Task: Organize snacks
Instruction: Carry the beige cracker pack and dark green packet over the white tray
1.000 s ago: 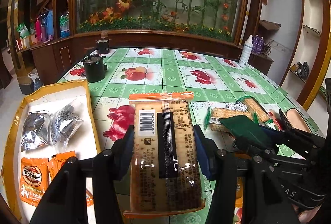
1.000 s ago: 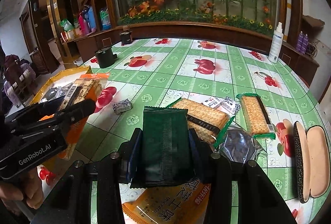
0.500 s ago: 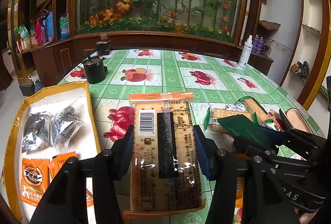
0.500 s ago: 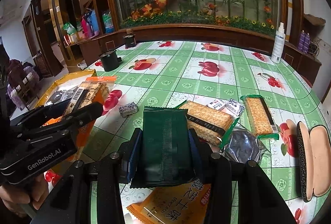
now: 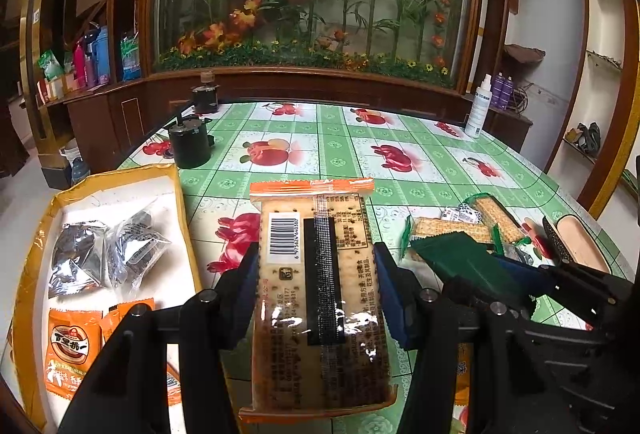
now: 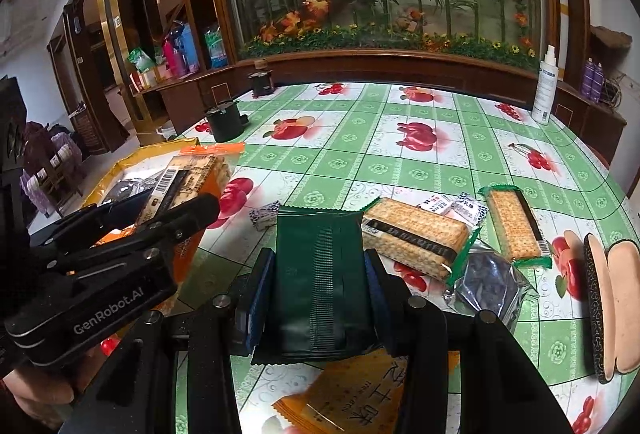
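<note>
My left gripper (image 5: 316, 286) is shut on an orange cracker pack (image 5: 320, 274) with a barcode, held above the table beside the yellow tray (image 5: 182, 218). In the tray lie silver pouches (image 5: 108, 254) and orange sachets (image 5: 70, 350). My right gripper (image 6: 320, 274) is shut on a dark green packet (image 6: 320, 274), held over the table. The right wrist view also shows the left gripper (image 6: 160, 222) at the left with its orange pack (image 6: 192, 177). Green-wrapped cracker packs (image 6: 416, 238) and a silver pouch (image 6: 488, 278) lie on the table to the right.
A green fruit-print tablecloth (image 6: 360, 137) covers the table. Black pots (image 5: 188, 145) stand at the far left, a white spray bottle (image 6: 545, 89) at the far right. Small wrapped sweets (image 6: 452, 205), an orange pack (image 6: 360, 402) under my right gripper, and an oval case (image 6: 608, 302) lie near.
</note>
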Demonstrator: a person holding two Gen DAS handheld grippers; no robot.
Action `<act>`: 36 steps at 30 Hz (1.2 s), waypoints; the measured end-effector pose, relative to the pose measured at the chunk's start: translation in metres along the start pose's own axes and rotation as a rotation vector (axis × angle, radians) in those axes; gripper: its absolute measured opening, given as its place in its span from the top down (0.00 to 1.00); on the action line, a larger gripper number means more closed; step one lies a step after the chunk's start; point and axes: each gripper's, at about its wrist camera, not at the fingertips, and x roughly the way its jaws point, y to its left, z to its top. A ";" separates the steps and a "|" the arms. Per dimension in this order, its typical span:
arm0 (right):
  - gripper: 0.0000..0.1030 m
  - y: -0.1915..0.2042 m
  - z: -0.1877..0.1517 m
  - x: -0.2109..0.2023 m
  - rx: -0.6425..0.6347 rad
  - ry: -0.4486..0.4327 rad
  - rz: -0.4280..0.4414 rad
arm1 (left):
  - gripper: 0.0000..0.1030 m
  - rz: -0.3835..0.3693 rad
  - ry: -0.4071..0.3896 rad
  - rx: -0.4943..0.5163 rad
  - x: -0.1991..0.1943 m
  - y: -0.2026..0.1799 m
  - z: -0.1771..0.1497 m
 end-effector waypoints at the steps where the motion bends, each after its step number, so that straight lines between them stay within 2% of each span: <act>1: 0.54 0.000 0.000 0.000 -0.001 0.000 -0.001 | 0.49 0.001 0.000 -0.002 0.000 0.001 0.000; 16: 0.54 0.000 -0.001 0.002 0.000 0.006 0.003 | 0.49 0.004 -0.001 0.007 0.002 0.002 0.000; 27: 0.54 0.001 0.001 -0.006 0.013 -0.018 0.037 | 0.49 -0.022 -0.012 -0.017 -0.005 0.004 0.003; 32: 0.54 0.007 0.004 -0.008 0.024 -0.027 0.047 | 0.49 -0.055 -0.037 -0.091 -0.021 0.024 0.006; 36: 0.54 0.028 0.008 -0.014 0.017 -0.045 0.091 | 0.49 -0.046 -0.036 -0.173 -0.034 0.057 0.003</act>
